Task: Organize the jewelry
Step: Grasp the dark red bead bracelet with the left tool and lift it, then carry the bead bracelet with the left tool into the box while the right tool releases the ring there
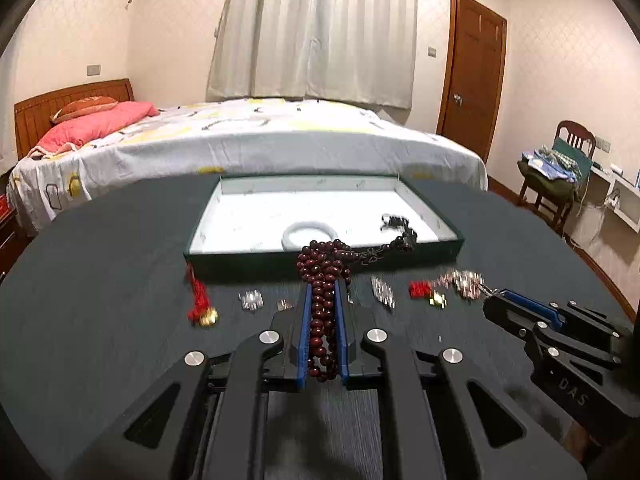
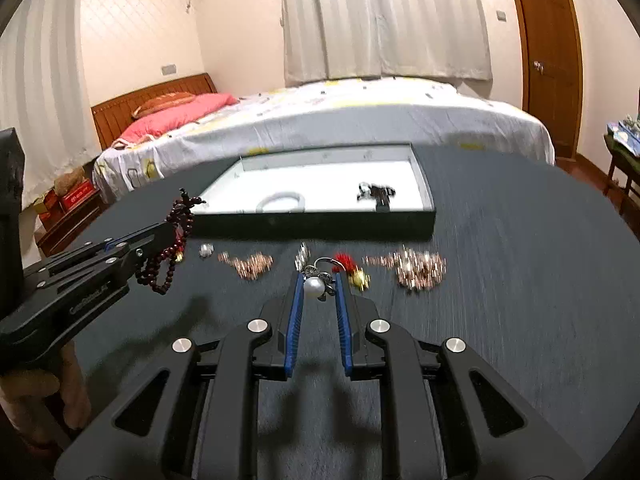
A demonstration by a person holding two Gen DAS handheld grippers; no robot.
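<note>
Dark red beads [image 1: 325, 276] hang bunched before the white-lined tray [image 1: 208, 220], which holds a white bangle [image 1: 308, 231].

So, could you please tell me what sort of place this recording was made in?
Most likely a home bedroom: a made bed with a pink pillow, closed curtains, and a wooden door. The work surface is a dark cloth-covered table beside the bed.

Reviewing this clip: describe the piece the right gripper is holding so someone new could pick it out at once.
Start at the shallow white-lined tray on the dark table, then come toward the camera past the row of loose jewelry. Between the blue pads of the right gripper sits a pearl brooch. It alone has a single round white pearl in dark silvery metalwork; its neighbours are rose-gold chains and red tassels.
</note>
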